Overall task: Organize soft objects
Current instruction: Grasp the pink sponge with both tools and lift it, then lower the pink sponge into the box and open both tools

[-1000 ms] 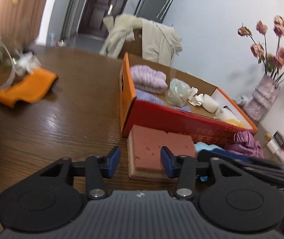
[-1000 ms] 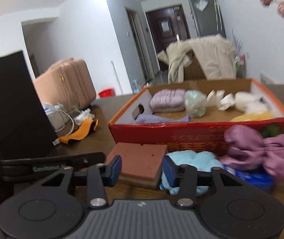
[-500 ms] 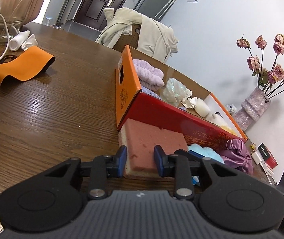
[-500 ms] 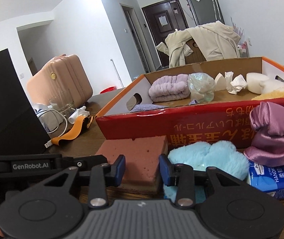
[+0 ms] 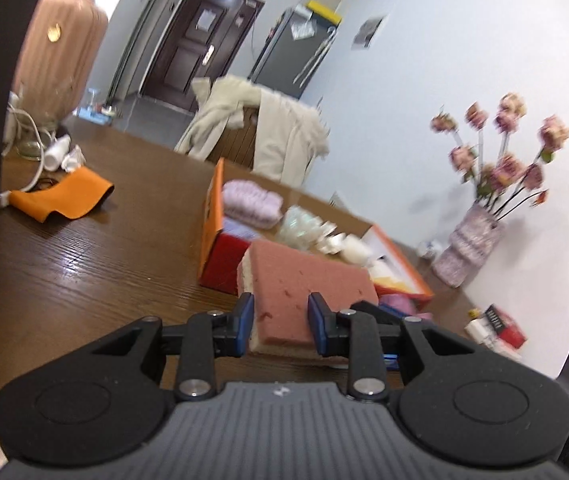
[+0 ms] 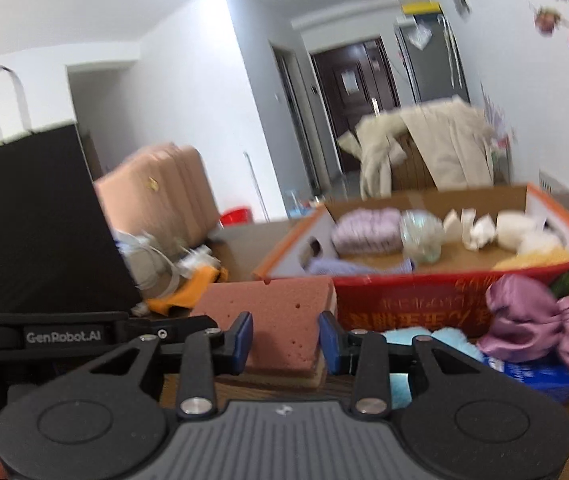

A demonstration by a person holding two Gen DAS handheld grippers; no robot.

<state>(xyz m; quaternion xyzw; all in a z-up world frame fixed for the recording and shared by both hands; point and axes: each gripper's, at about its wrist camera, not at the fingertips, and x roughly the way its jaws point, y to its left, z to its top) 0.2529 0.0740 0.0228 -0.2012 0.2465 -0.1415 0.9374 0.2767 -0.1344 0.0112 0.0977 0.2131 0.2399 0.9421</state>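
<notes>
A pink sponge block (image 5: pixel 304 280) with a cream underside is held off the table in front of the red and orange cardboard box (image 5: pixel 220 264). My left gripper (image 5: pixel 278 322) is shut on one end of it. My right gripper (image 6: pixel 285 340) is shut on the other end of the sponge (image 6: pixel 276 316). The box (image 6: pixel 424 300) holds a lilac knitted piece (image 6: pixel 364 230), a clear bag (image 6: pixel 420 234), white lumps and a yellow piece. A light blue fluffy item (image 6: pixel 420 336) and a purple satin pouch (image 6: pixel 532 320) lie on the table by the box front.
An orange cloth (image 5: pixel 62 198) and cables lie at the table's left. A black paper bag (image 6: pixel 32 220) stands on the left. A vase of pink flowers (image 5: pixel 468 244) stands by the wall. A blue tissue pack (image 6: pixel 532 372) lies under the pouch. A chair with a beige coat (image 5: pixel 268 140) stands behind.
Both grippers have closed on the sponge and lifted it off the table toward the box. Both views have risen and tilted.
</notes>
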